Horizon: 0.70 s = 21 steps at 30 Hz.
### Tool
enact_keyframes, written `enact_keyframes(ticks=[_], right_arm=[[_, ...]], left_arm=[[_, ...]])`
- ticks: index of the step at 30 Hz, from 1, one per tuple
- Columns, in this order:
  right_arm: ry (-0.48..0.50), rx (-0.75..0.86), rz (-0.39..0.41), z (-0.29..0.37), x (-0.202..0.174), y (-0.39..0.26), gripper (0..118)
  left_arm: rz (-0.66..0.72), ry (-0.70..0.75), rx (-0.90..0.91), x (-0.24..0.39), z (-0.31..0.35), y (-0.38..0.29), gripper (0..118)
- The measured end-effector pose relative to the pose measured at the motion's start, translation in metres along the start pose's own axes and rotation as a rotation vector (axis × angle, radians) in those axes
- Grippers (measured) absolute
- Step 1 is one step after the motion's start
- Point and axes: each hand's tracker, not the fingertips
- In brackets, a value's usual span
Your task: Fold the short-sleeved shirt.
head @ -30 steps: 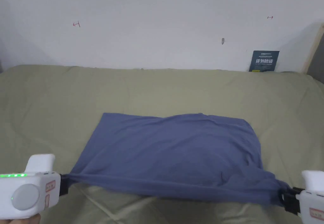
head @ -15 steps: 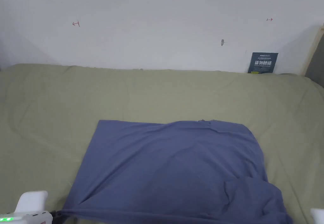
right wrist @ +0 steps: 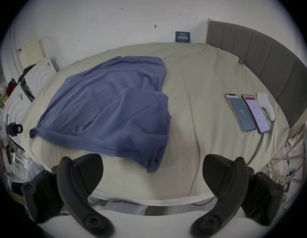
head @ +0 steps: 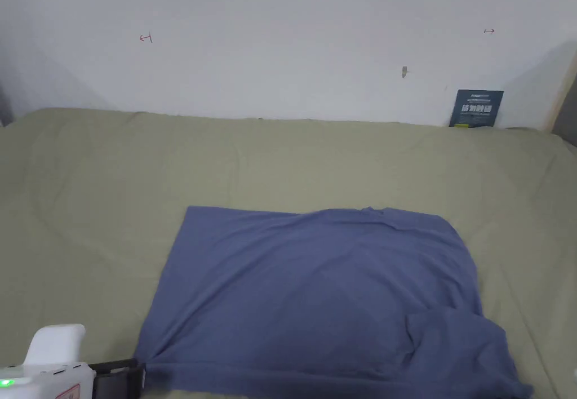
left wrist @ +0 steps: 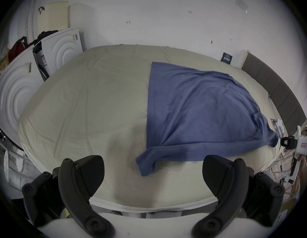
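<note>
One shirt [head: 315, 298], blue, lies spread on the olive-sheeted bed [head: 282, 158], near edge along the bed's front, far edge mostly flat. Near-left corner [left wrist: 145, 164] is bunched and curled; the right side has a sleeve or flap doubled over the body [right wrist: 140, 107]. Looks like a laid-out state, ready for a first fold.

Left gripper [left wrist: 152, 174]: jaws wide apart, empty, just short of the bunched corner. Right gripper [right wrist: 152, 173]: jaws also apart, empty, right by the near-right corner. My read: both are placed to take the near corners.

Two phones [right wrist: 247, 113] sit well clear to the right.
</note>
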Motion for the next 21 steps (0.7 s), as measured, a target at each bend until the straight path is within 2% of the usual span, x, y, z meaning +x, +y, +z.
enact_keyframes(ticks=[1,2,3,4,6,8,11,12,13,14,15,17,21], right_arm=[[0.005,0.019,0.006,0.003,0.000,-0.003,54],[0.002,0.021,0.007,0.003,-0.001,-0.005,0],[-0.027,0.029,-0.003,0.001,-0.002,-0.006,1],[-0.068,0.062,-0.045,0.002,0.004,-0.009,1],[0.005,0.026,-0.045,0.003,0.005,-0.009,1],[-0.021,0.038,-0.018,0.004,0.002,-0.010,1],[-0.023,0.039,-0.003,0.012,-0.011,-0.008,1],[-0.019,0.039,-0.014,0.012,-0.011,-0.006,1],[-0.012,0.036,-0.022,0.012,-0.011,-0.004,1],[-0.007,0.036,-0.026,0.010,-0.009,-0.005,1],[-0.007,0.037,-0.024,0.009,-0.009,-0.005,1],[-0.006,0.035,-0.014,0.008,-0.009,-0.002,1],[-0.003,0.030,-0.013,0.004,-0.006,0.003,1]], left_arm=[[0.000,-0.002,-0.002,-0.001,0.005,-0.007,85],[-0.002,-0.014,0.011,-0.002,0.005,-0.011,45],[-0.006,-0.005,-0.008,-0.002,0.003,-0.015,0],[0.000,0.018,-0.024,-0.001,-0.001,-0.019,0],[-0.006,0.015,-0.019,-0.004,-0.002,-0.041,0],[0.043,-0.040,-0.051,-0.003,-0.003,-0.056,0],[0.049,-0.035,-0.049,-0.014,-0.012,-0.025,0],[0.024,0.000,-0.022,-0.019,-0.017,-0.019,3],[0.037,-0.012,-0.025,-0.015,-0.011,-0.020,35],[0.042,-0.035,-0.025,-0.016,-0.015,-0.017,80],[0.036,-0.031,-0.031,-0.016,-0.023,-0.012,118],[0.028,-0.023,-0.088,-0.013,-0.035,-0.008,115],[0.005,0.021,-0.076,0.002,-0.057,-0.003,114]])
